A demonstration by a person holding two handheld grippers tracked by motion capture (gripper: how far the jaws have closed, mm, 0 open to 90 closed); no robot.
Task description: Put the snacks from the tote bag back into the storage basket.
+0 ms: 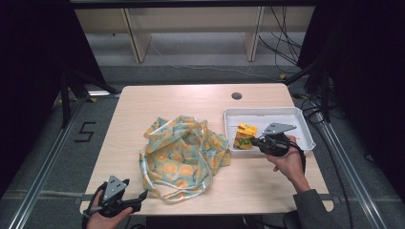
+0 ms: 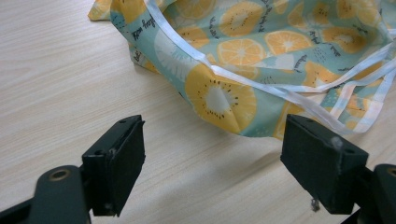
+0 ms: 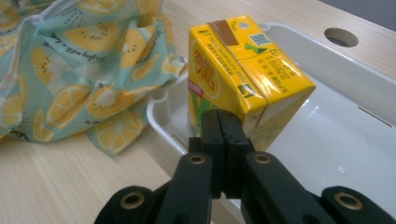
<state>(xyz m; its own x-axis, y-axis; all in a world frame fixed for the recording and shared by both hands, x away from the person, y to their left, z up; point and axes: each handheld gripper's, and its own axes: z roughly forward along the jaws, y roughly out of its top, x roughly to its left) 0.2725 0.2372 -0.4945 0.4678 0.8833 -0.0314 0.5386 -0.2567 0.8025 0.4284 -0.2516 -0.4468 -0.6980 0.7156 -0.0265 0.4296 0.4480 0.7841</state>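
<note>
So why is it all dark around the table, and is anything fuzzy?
High view: the light falls on the table while the room's sides stay black. Left gripper view: the fruit-print cloth looks sharp, with a soft shadow beneath. Right gripper view: the yellow carton shines with glare.

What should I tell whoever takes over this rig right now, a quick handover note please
Left claw: open, low over the table's near edge, pointing at the fruit-print cloth bag, not touching it.
Right claw: shut with nothing between the jaws, tips against the yellow drink carton.
Carton: standing in the white tray at its left end, beside the bag.
Done: nothing bagged so far.
Left, probably: grip the carton, open the crumpled bag, put the carton in.
</note>
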